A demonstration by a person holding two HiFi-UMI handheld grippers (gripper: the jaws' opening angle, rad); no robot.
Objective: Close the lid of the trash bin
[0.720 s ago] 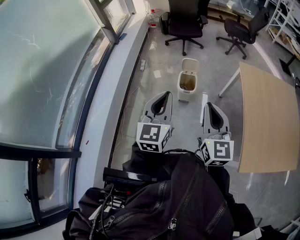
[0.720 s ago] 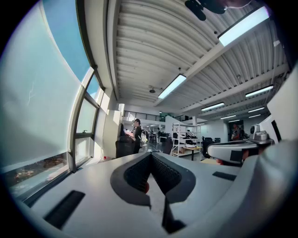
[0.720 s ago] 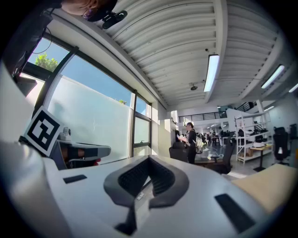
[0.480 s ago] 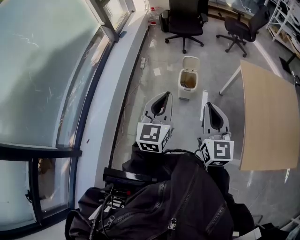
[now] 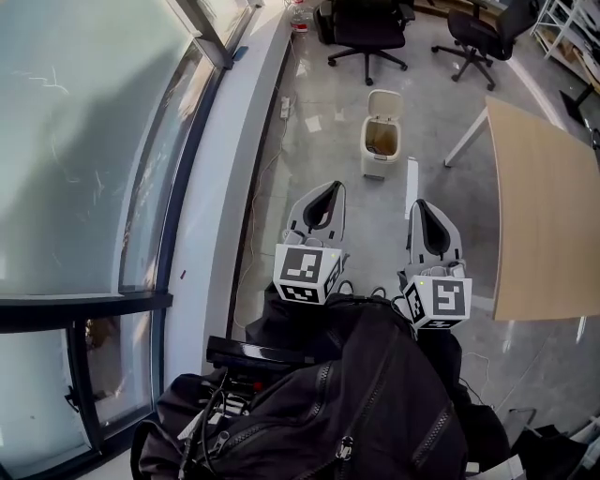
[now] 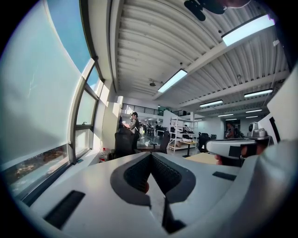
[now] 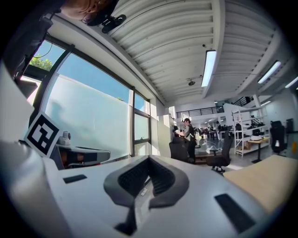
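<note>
In the head view a small white trash bin [image 5: 380, 141] stands on the grey floor ahead, its lid [image 5: 384, 101] tipped up and open at the back. My left gripper [image 5: 330, 187] and right gripper [image 5: 419, 204] are held side by side and level, both well short of the bin. Each is shut with nothing between the jaws. In the left gripper view the left gripper [image 6: 150, 156] has its dark pads meeting at the tip. The right gripper [image 7: 149, 159] looks the same in the right gripper view. The bin does not show in either gripper view.
A wooden table [image 5: 544, 216] stands to the right of the bin. Two black office chairs [image 5: 367, 28] [image 5: 478, 33] are beyond it. A long window wall [image 5: 94, 141] and sill run along the left. A black backpack [image 5: 356, 403] hangs below me. A person [image 6: 134, 123] stands far off.
The bin, chairs and table have slid a little up and away in the head view. Both grippers keep their places in the picture and stay shut.
</note>
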